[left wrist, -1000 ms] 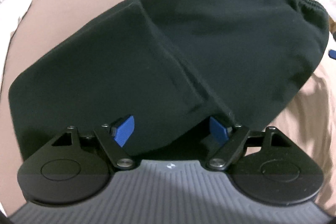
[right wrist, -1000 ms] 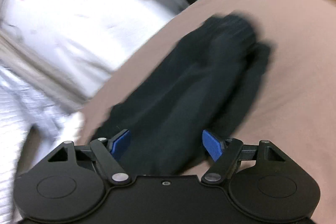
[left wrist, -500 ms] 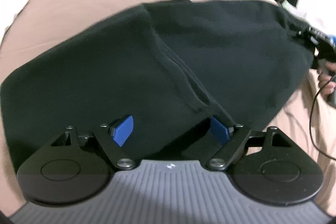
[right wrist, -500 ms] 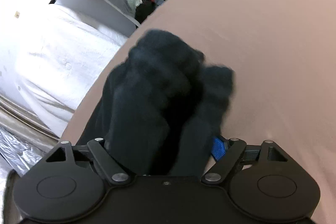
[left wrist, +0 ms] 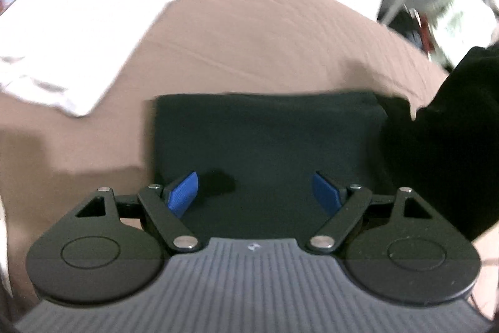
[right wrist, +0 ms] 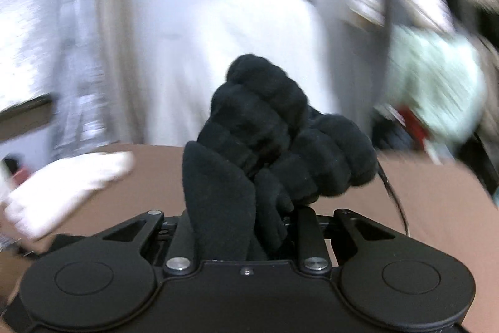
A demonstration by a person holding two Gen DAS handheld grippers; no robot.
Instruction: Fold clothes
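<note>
A brown bed sheet filled most of both views, with a white cloth lying on it to the left, well apart from the work. On the sheet lay the black garment, its near part flat with a straight left edge and a straight far edge, while its right side rose off the bed in a dark mass toward the other tool. The left gripper hovered low over the flat part with its blue pads spread wide and nothing between them; whether the pads touched the fabric could not be told. The right gripper was clamped on a thick, ribbed bunch of the same garment, which bulged above the closed jaws, lifted clear of the sheet. A thin black cable ran beside that bunch. The likely risk was the fold landing crooked: nothing pinned the flat layer, so a pull from the right could drag it and spoil its square edges, and so bulky a wad might slip or drop unevenly
</note>
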